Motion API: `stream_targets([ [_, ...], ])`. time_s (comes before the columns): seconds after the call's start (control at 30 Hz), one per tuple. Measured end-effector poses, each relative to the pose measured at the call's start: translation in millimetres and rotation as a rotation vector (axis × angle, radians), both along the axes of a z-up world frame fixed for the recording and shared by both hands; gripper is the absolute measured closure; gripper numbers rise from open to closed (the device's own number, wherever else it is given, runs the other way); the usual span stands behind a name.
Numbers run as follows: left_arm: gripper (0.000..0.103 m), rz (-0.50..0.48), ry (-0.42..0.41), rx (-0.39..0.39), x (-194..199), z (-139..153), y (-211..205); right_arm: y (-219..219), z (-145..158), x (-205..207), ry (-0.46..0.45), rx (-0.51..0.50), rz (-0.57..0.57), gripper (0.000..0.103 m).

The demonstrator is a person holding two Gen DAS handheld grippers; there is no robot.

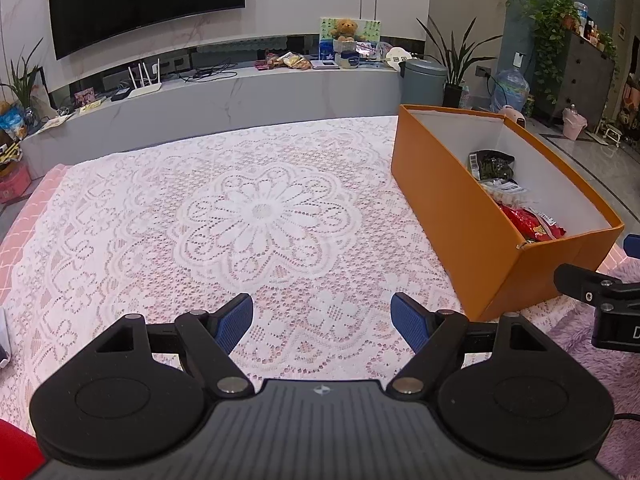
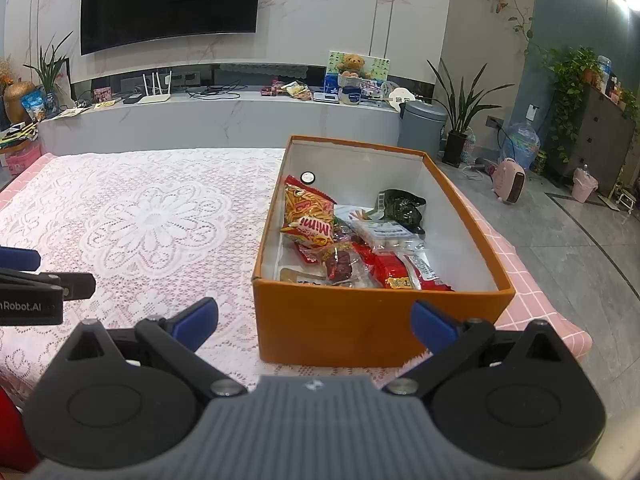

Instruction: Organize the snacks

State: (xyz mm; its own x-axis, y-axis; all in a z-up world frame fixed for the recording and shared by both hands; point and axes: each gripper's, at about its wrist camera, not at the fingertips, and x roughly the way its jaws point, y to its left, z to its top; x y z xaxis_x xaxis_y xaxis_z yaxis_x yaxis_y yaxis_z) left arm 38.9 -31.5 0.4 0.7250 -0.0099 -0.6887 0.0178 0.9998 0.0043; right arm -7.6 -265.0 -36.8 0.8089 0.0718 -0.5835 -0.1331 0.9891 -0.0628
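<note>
Both tools hang above the lace-covered table, each with its blue fingers spread wide and nothing between them. The left tool sits over bare lace; the right tool hovers just in front of the near wall of the orange box, which stands at the table's right edge. All the snacks lie inside that box — a Mimi packet along the left wall, a dark green packet toward the far side, red packets near the front, and a clear one between them.
</note>
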Motion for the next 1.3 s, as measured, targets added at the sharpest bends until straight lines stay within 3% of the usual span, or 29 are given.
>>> stream_targets([
  [1.3,0.011,0.022,0.015,-0.015,-0.8,0.5,4.3,8.0,-1.1,-0.4,0.01,-0.004,0.026,0.003],
])
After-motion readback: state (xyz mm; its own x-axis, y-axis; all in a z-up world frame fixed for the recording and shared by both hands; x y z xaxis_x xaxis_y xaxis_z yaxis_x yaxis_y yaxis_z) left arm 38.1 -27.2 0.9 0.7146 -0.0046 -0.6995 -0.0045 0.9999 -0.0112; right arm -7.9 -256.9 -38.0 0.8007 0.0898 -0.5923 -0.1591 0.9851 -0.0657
